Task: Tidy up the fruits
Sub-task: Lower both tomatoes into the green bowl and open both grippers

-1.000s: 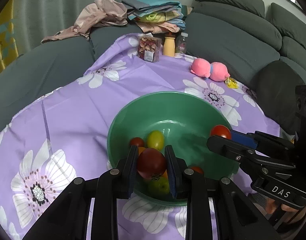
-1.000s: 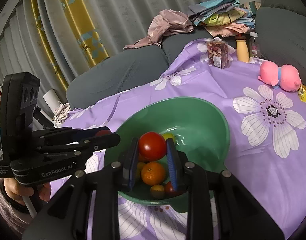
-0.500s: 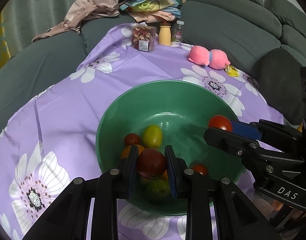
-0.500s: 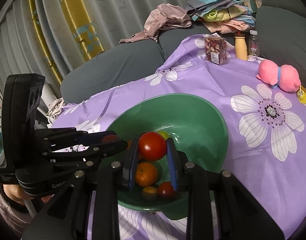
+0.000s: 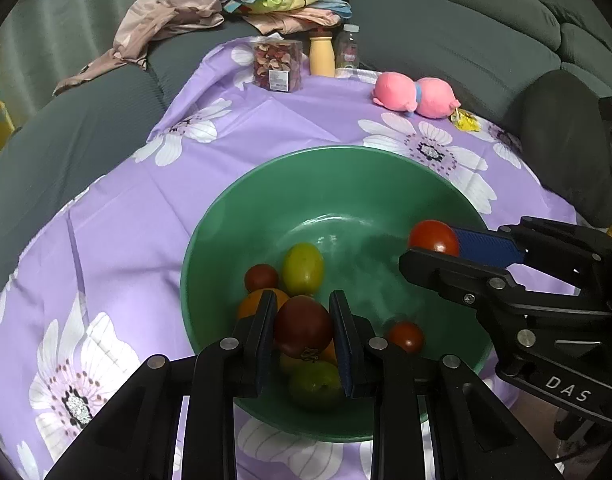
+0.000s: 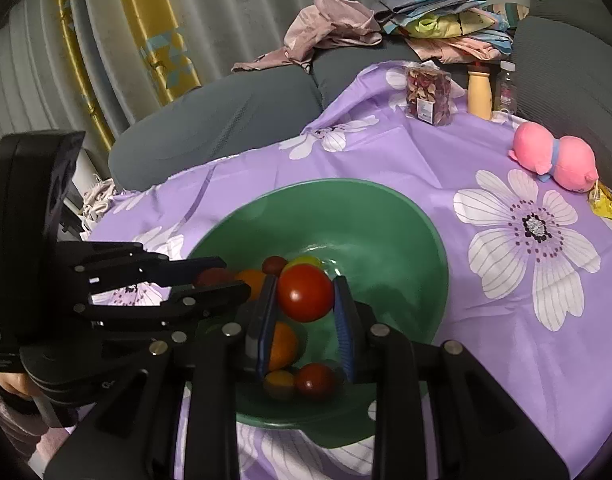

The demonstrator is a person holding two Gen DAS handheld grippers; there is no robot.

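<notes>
A green bowl [image 5: 345,176] [image 6: 405,220] sits on the purple flowered cloth and holds several small fruits. My left gripper [image 5: 304,326] is shut on a dark red tomato [image 5: 304,326] just above the fruits at the bowl's near side. My right gripper [image 6: 305,298] is shut on a bright red tomato [image 6: 305,298] [image 5: 433,237] over the bowl's right part. Under them lie a yellow-green fruit [image 5: 302,268], an orange [image 6: 282,346], a small red tomato [image 5: 405,336] and a green fruit [image 5: 315,386].
At the table's far edge stand a clear box of dried petals [image 5: 276,66], a yellow bottle [image 5: 321,54] and a small clear bottle [image 5: 347,50]. A pink plush toy [image 5: 415,96] and a yellow wrapper [image 5: 463,120] lie at the right. A grey sofa with piled clothes [image 5: 282,0] surrounds the table.
My left gripper has sunk and come in over the bowl with its dark tomato, so the bowl looms larger. The right gripper has stayed over the bowl with its tomato.
</notes>
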